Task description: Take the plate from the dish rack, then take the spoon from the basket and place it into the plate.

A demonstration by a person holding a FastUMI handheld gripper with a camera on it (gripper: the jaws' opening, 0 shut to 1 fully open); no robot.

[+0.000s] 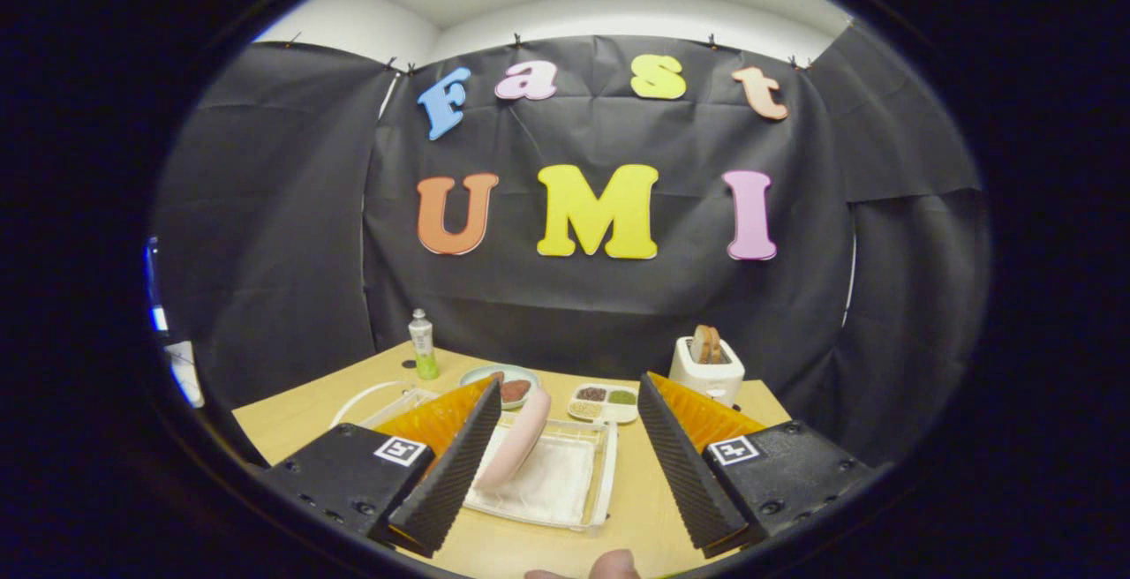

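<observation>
The hand-held two-finger gripper [565, 464] is held level above the desk, its ridged fingers [450, 464] spread wide apart, nothing pressed between them; a fingertip [613, 566] (the person's) shows just beneath.

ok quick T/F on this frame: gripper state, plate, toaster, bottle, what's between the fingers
1. The gripper is shut on the plate. False: its fingers are spread wide, holding nothing.
2. The pink plate stands on edge in the dish rack. True.
3. The toaster is empty. False: bread sticks out of its top.
4. The green bottle stands upright beyond the rack. True.
5. The rack lies between and just ahead of the fingers. True.
</observation>
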